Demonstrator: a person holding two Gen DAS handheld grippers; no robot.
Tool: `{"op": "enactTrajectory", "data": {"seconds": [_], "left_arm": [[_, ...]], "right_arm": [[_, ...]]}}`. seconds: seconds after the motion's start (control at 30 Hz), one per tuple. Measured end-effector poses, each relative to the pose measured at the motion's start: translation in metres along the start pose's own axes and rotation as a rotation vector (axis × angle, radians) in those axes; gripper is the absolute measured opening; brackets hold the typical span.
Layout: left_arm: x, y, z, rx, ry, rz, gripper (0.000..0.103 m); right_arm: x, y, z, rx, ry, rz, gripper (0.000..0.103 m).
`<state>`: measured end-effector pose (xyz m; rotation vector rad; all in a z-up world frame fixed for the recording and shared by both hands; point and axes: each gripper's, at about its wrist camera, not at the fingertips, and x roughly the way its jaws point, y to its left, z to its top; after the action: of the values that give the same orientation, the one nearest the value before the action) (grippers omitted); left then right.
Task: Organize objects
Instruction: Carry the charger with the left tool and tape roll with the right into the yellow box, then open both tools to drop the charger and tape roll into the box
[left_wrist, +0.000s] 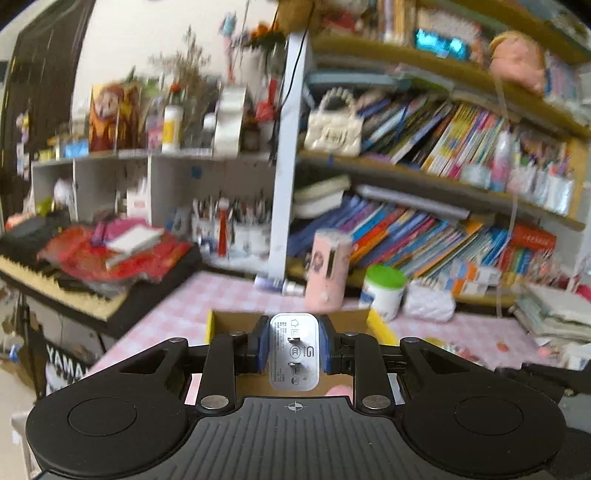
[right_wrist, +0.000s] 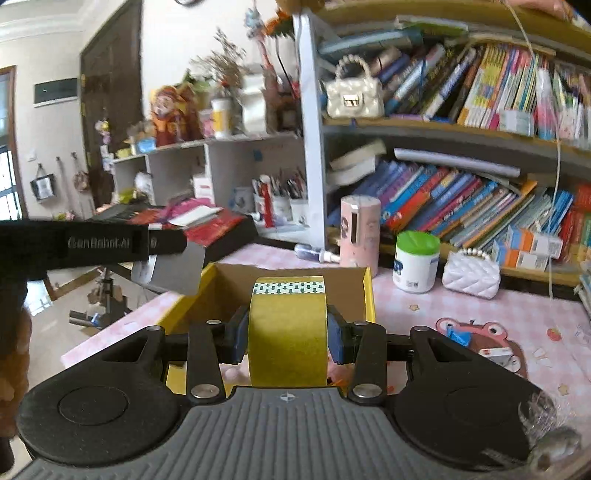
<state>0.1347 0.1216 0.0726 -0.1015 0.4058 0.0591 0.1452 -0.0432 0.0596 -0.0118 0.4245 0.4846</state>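
Note:
My left gripper (left_wrist: 294, 349) is shut on a white plug charger (left_wrist: 294, 354), prongs facing the camera, held above the open yellow cardboard box (left_wrist: 380, 326). My right gripper (right_wrist: 287, 334) is shut on a roll of yellow tape (right_wrist: 288, 332), held upright over the near part of the same box (right_wrist: 369, 295). The left gripper's black body (right_wrist: 92, 245) shows at the left of the right wrist view, beside the box's left wall. The box floor is mostly hidden by what I hold.
The box stands on a pink checked table (right_wrist: 461, 317). Behind it are a pink cylinder (right_wrist: 360, 232), a green-lidded white jar (right_wrist: 416, 262), a white quilted bag (right_wrist: 471, 273) and crowded bookshelves (right_wrist: 480, 206). A keyboard piled with red items (left_wrist: 110, 254) is on the left.

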Motion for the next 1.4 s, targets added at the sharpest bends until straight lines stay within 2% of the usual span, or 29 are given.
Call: {"op": "enactTrajectory", "data": {"seconds": [0.1,0.2,0.33,0.4,0.5,0.57,0.6,0.63,0.67,0.7,0.73,0.83,0.93,1.03,1.13,1.3,1.4], "left_arm": [[0.029,-0.001,-0.009,0.044,0.052,0.032,0.024],[0.054,-0.003,-0.016,0.04,0.117,0.051,0.024],[0.078,-0.018,-0.026,0.114,0.201,0.041,0.024],[0.088,-0.021,-0.032,0.096,0.245,0.048,0.025],[0.099,-0.021,-0.036,0.082,0.276,0.041,0.025],[0.102,-0.022,-0.037,0.081,0.289,0.037,0.025],[0.102,-0.022,-0.037,0.076,0.292,0.031,0.026],[0.1,-0.022,-0.036,0.07,0.29,0.018,0.032],[0.098,-0.023,-0.034,0.063,0.282,0.001,0.046],[0.095,-0.023,-0.031,0.055,0.264,-0.014,0.057],[0.089,-0.024,-0.027,0.048,0.231,-0.024,0.072],[0.058,-0.028,-0.016,0.02,0.086,-0.062,0.086],[0.033,-0.034,-0.013,-0.018,-0.006,-0.103,0.088],[0.019,-0.043,-0.011,0.013,-0.034,-0.102,0.088],[0.01,-0.043,-0.008,0.036,-0.041,-0.091,0.089],[0.001,-0.032,-0.009,-0.067,-0.022,-0.063,0.089],[-0.009,-0.03,-0.013,-0.101,-0.019,-0.018,0.089]], "right_arm": [[0.03,-0.006,-0.003,0.022,0.047,-0.002,0.039],[0.052,-0.007,-0.009,0.001,0.104,-0.007,0.039],[0.076,-0.011,-0.013,0.004,0.209,0.022,0.039],[0.086,-0.012,-0.016,0.006,0.267,0.014,0.039],[0.092,-0.011,-0.015,-0.034,0.271,0.025,0.039],[0.095,-0.009,-0.016,-0.054,0.276,0.024,0.045],[0.095,-0.01,-0.018,-0.051,0.28,0.016,0.059],[0.094,-0.01,-0.019,-0.042,0.278,0.001,0.074],[0.092,-0.011,-0.019,-0.035,0.274,-0.01,0.079],[0.089,-0.012,-0.019,-0.03,0.263,-0.019,0.08],[0.085,-0.012,-0.019,-0.026,0.246,-0.027,0.08],[0.061,-0.017,-0.019,0.011,0.162,-0.058,0.08],[0.037,-0.023,-0.015,0.072,0.084,-0.1,0.08],[0.023,-0.021,-0.005,0.076,0.039,-0.146,0.079],[0.012,-0.017,0.001,0.096,0.03,-0.177,0.078],[-0.016,-0.009,-0.003,0.061,0.006,-0.203,0.077],[-0.036,-0.009,-0.008,0.051,-0.017,-0.216,0.077]]}}
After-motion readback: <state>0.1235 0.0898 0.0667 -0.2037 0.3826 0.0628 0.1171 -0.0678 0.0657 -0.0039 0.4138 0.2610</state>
